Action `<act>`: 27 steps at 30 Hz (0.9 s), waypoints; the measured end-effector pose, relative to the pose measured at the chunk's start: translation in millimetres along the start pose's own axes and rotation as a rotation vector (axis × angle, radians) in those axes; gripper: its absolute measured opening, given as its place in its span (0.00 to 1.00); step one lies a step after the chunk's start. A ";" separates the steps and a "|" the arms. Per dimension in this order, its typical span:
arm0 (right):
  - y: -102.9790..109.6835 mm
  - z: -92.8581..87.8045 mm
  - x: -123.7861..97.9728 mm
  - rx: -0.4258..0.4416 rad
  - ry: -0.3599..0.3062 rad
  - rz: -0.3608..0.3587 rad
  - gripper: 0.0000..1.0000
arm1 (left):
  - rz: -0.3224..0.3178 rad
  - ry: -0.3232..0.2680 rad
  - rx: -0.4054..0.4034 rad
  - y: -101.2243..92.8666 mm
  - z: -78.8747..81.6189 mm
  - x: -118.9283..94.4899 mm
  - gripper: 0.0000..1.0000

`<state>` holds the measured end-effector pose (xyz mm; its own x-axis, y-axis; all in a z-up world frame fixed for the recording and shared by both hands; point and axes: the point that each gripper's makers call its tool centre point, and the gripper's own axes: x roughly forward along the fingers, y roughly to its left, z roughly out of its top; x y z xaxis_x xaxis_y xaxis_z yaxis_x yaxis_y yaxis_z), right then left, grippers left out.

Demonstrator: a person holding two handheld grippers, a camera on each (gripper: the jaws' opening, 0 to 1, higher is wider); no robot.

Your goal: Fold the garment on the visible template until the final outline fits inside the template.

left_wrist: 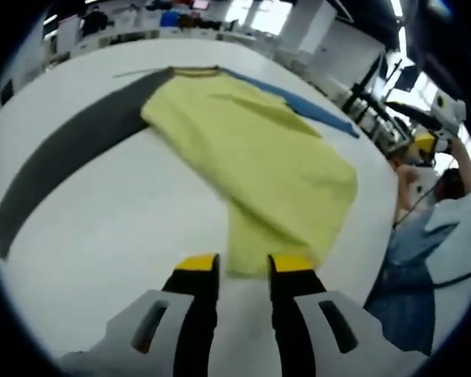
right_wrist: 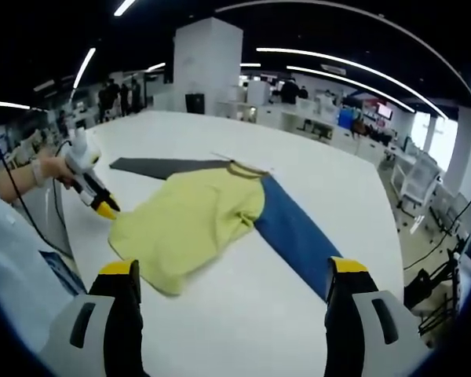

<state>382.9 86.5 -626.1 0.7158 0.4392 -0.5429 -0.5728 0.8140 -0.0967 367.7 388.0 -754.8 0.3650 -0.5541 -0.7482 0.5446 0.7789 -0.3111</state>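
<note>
Bare white worktop (right_wrist: 243, 314) lies open ahead of my right tongs (right_wrist: 231, 290) and beside my left tongs (left_wrist: 244, 271). The crumpled yellow fabric garment (left_wrist: 259, 165) and the dark grey-and-blue flat template strips (left_wrist: 71, 149) occupy the middle.

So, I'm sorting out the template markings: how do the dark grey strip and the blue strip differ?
The dark grey strip is charcoal; the blue strip is mid blue. In the right gripper view the grey one runs out left of the yellow garment, the blue one right and toward the camera. Both lie flat on the white table, partly covered by the garment, meeting near its collar.
</note>
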 end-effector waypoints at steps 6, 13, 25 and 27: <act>-0.6 -0.5 0.5 -0.001 0.002 0.000 0.97 | -0.005 0.015 0.016 -1.2 -0.9 3.5 0.16; -0.5 -2.7 -0.1 0.005 0.003 -0.002 0.97 | 0.018 0.019 0.028 2.2 -1.7 5.4 0.11; 1.2 -7.2 -1.7 0.015 0.010 -0.002 0.96 | 0.030 0.022 0.011 0.0 -8.0 6.0 0.01; 2.2 -7.4 -1.5 0.014 0.010 0.000 0.96 | 0.034 0.018 -0.016 -0.2 -8.2 6.1 0.01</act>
<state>377.6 84.7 -631.7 0.7117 0.4359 -0.5509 -0.5672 0.8192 -0.0844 363.6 386.8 -764.2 0.3697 -0.5216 -0.7690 0.5199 0.8020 -0.2940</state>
